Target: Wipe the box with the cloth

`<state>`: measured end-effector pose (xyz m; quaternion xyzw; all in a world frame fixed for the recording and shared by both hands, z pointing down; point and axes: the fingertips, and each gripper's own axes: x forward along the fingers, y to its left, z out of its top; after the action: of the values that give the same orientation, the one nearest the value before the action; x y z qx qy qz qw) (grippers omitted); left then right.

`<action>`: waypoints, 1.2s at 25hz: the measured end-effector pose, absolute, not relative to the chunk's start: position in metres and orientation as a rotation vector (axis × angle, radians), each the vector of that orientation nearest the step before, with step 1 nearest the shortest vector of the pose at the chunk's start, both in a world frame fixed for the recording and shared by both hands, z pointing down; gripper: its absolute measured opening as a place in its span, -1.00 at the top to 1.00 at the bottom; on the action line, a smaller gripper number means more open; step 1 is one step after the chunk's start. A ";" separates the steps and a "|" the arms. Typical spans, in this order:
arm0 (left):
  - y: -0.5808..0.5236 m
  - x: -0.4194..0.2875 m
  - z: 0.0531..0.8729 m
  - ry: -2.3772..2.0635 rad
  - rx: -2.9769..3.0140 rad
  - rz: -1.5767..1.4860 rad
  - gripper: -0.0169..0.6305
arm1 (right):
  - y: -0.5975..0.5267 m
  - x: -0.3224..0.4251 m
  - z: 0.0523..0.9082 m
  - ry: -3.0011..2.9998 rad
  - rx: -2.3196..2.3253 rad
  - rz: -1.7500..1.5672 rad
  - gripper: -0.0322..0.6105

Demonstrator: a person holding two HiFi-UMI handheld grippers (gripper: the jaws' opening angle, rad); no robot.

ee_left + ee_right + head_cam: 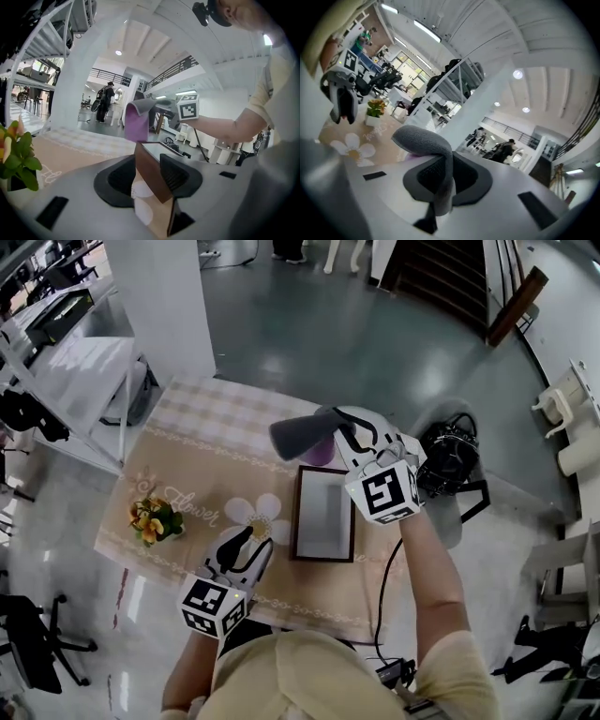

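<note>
1. Left gripper point(261, 545), low at the table's near side, has its jaws clenched on the near left corner of the box point(323, 514).
2. Box lies flat on the flowered tablecloth point(206, 427).
3. Right gripper point(339, 424), over the box's far end, has its jaws grasping the grey cloth point(300, 432), which flops leftward.
4. Potted flowers point(155, 518) stand well left of the box.
</note>
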<state>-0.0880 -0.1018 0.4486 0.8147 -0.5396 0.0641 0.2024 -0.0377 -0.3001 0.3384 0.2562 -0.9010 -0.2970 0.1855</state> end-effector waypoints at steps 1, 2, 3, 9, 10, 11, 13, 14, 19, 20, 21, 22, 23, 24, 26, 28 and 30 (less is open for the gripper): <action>-0.101 -0.094 0.450 -1.509 2.267 0.179 0.43 | -0.298 -0.049 0.353 -2.546 0.605 -0.774 0.78; -0.101 -0.100 0.452 -1.510 2.261 0.180 0.43 | -0.296 -0.060 0.367 -2.545 0.495 -0.704 0.78; -0.100 -0.104 0.453 -1.512 2.255 0.181 0.43 | -0.294 -0.067 0.382 -2.534 0.400 -0.638 0.78; -0.098 -0.104 0.458 -1.511 2.238 0.194 0.43 | -0.280 -0.080 0.442 -2.478 0.021 -0.310 0.78; -0.097 -0.104 0.459 -1.511 2.237 0.195 0.43 | -0.279 -0.081 0.447 -2.480 -0.024 -0.240 0.78; -0.097 -0.103 0.459 -1.511 2.236 0.196 0.43 | -0.278 -0.082 0.452 -2.476 -0.065 -0.170 0.78; -0.096 -0.102 0.462 -1.509 2.232 0.202 0.43 | -0.278 -0.083 0.462 -2.447 -0.122 -0.063 0.78; -0.096 -0.102 0.463 -1.508 2.230 0.206 0.45 | -0.278 -0.083 0.468 -2.422 -0.136 -0.032 0.78; -0.095 -0.096 0.466 -1.492 2.233 0.221 0.45 | -0.278 -0.081 0.491 -2.285 -0.196 0.040 0.79; -0.095 -0.095 0.467 -1.489 2.235 0.225 0.45 | -0.278 -0.079 0.491 -2.265 -0.210 0.061 0.79; -0.095 -0.094 0.467 -1.487 2.236 0.228 0.45 | -0.278 -0.078 0.491 -2.247 -0.223 0.081 0.79; -0.095 -0.093 0.467 -1.485 2.237 0.231 0.45 | -0.278 -0.077 0.490 -2.231 -0.236 0.095 0.79; -0.095 -0.093 0.468 -1.483 2.238 0.231 0.45 | -0.278 -0.075 0.490 -2.217 -0.247 0.106 0.79; -0.095 -0.092 0.468 -1.481 2.240 0.231 0.45 | -0.277 -0.074 0.490 -2.206 -0.256 0.115 0.79; -0.096 -0.090 0.467 -1.471 2.248 0.226 0.45 | -0.277 -0.069 0.490 -2.197 -0.261 0.136 0.79; -0.098 -0.086 0.466 -1.454 2.259 0.224 0.45 | -0.278 -0.065 0.489 -2.199 -0.256 0.156 0.79; -0.101 -0.082 0.465 -1.438 2.271 0.225 0.45 | -0.278 -0.060 0.488 -2.204 -0.246 0.166 0.79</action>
<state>-0.0824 -0.1006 0.4654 0.8212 -0.5201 0.0815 0.2202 -0.0598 -0.2784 0.4881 -0.0992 -0.8884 0.0671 0.4431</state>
